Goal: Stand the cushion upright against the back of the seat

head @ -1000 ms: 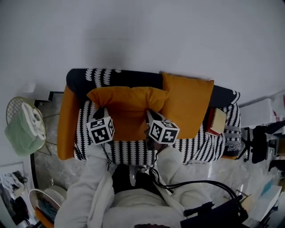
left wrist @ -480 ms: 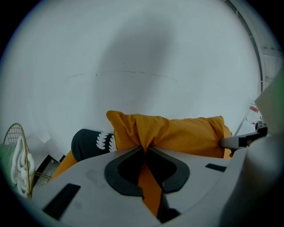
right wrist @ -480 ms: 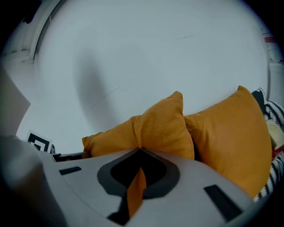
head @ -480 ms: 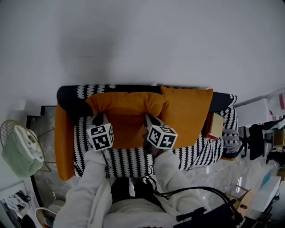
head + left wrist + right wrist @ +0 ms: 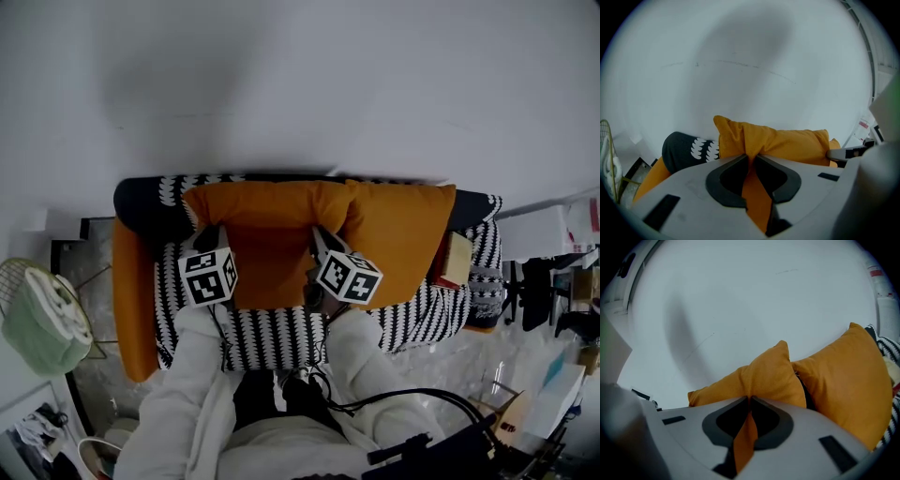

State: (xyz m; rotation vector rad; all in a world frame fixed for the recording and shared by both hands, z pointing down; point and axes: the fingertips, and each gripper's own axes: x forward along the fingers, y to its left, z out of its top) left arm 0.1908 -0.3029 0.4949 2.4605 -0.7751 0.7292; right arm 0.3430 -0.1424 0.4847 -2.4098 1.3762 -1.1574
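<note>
An orange cushion stands on the black-and-white patterned sofa, its top edge along the dark backrest. My left gripper is shut on the cushion's left side, and orange fabric is pinched between its jaws. My right gripper is shut on the right side, with a fold of the cushion caught between the pads. A second orange cushion leans upright against the backrest just to the right and touches the held one.
A white wall rises right behind the sofa. An orange armrest closes the left end. A book lies at the sofa's right end. A wire rack with a green towel stands at the left; desk clutter and cables lie at the lower right.
Both grippers have carried the cushion back toward the backrest. Its top edge now lies level along the sofa back, closer to the second cushion.
</note>
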